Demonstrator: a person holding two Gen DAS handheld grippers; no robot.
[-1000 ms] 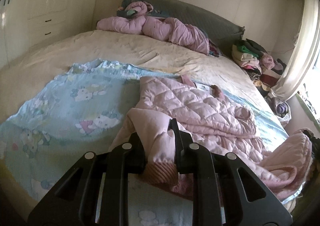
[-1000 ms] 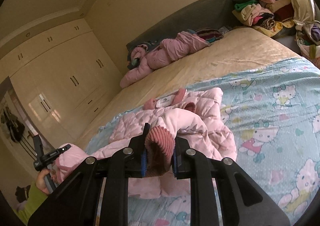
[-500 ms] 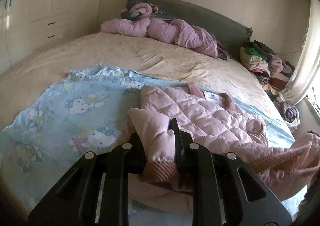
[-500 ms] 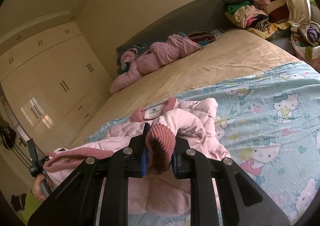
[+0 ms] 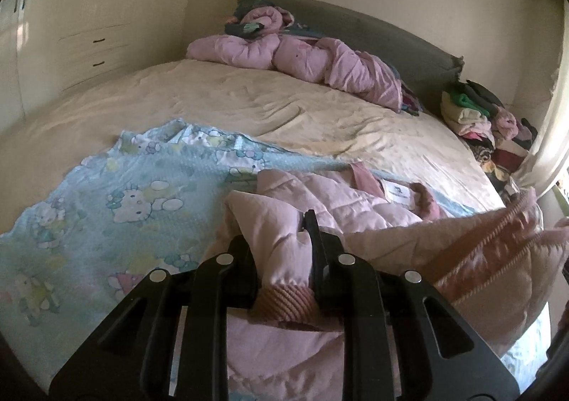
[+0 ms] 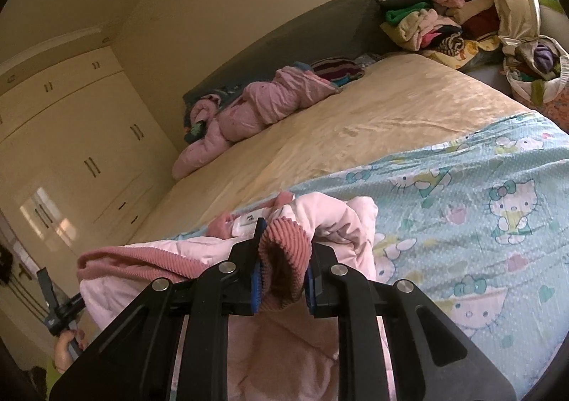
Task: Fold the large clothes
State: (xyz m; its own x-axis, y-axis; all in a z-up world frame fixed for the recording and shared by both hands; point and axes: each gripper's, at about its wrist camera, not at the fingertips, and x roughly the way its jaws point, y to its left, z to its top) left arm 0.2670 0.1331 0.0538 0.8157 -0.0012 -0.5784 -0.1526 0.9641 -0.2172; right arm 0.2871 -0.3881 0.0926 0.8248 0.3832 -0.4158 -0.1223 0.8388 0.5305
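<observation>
A pink quilted jacket lies on the light blue cartoon-print sheet at the near end of the bed. My left gripper is shut on one sleeve near its ribbed cuff. My right gripper is shut on the other sleeve's ribbed cuff. The jacket is stretched between the two grippers, its ribbed hem lifted at the left of the right wrist view. The white neck label faces up.
A pink padded garment lies bunched by the grey headboard. A pile of clothes sits beside the bed on the right. Cream wardrobes stand on the left. The beige bedspread covers the far half.
Both grippers have pulled back toward the foot of the bed with the sleeves, drawing the jacket along. The hem has risen and stretched taut between them.
</observation>
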